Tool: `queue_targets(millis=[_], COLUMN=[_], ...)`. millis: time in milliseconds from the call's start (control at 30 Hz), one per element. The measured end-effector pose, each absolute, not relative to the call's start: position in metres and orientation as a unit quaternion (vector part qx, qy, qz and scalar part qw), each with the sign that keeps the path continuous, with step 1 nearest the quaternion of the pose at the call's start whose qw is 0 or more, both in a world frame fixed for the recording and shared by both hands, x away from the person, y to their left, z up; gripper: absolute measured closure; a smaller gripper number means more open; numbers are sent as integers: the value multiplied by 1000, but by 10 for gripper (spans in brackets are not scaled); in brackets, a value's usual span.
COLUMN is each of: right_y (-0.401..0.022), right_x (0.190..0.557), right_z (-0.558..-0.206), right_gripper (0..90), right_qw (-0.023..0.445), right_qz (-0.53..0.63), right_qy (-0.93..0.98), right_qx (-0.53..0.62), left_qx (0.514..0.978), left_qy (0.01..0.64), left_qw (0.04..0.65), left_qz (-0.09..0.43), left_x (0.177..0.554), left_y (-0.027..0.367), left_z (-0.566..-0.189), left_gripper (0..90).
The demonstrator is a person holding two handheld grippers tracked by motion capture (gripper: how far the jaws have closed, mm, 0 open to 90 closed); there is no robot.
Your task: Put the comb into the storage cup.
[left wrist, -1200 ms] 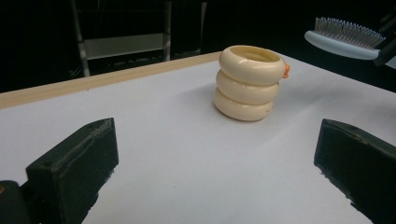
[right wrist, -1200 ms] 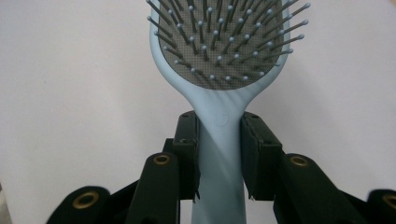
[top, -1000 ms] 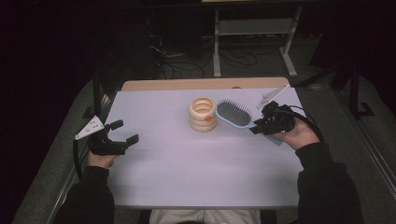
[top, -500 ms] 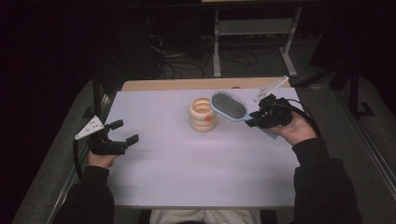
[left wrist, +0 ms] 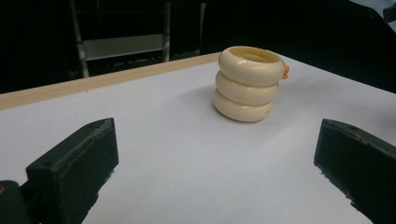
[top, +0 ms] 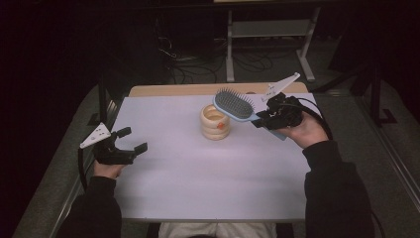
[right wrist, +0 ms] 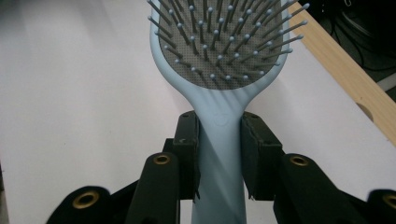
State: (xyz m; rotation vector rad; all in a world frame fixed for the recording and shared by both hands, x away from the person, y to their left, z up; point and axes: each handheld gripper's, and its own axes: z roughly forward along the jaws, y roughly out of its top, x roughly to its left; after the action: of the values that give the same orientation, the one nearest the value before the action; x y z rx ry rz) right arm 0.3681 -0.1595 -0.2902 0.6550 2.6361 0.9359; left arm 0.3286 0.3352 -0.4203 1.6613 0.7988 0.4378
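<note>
Left gripper (top: 130, 140) rests near the white tabletop's (top: 198, 188) left edge, jaws apart, nothing between; cream ringed plastic cup (top: 215, 122) stands upright mid-table; right gripper (top: 259, 118) clamps the handle of the light-blue paddle hairbrush (top: 235, 104), lifted, head just above and beside the cup's rim; metal shelf frame (top: 267, 29) behind the table.

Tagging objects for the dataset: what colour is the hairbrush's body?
Pale blue, with a grey bristle pad. The hairbrush shows best in the right gripper view, clamped by its handle.

A cream ringed cup (top: 215, 122) stands on the white table (top: 198, 183).
</note>
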Motion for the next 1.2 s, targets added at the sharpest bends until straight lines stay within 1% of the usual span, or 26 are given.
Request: queue_targets(millis=[333, 800, 900, 1000, 1200], right_y=[-143, -122, -118, -115, -108], right_x=[375, 377, 378, 379, 380], right_z=[-283, -272, -272, -272, -272], right_gripper=[684, 684, 684, 683, 684], right_qw=[133, 147, 149, 150, 153], right_qz=[325, 330, 330, 331, 325], right_qy=[912, 911, 912, 912, 914], right_qx=[211, 196, 194, 192, 191], left_qx=[726, 733, 728, 726, 734], left_qy=[340, 330, 329, 323, 306], left_qw=[571, 570, 576, 577, 578], left_qz=[177, 173, 173, 189, 184], left_x=[331, 332, 332, 331, 335], left_y=[331, 326, 325, 321, 310], left_z=[-421, -422, -419, -417, -408], left_gripper=[0, 0, 0, 0, 0])
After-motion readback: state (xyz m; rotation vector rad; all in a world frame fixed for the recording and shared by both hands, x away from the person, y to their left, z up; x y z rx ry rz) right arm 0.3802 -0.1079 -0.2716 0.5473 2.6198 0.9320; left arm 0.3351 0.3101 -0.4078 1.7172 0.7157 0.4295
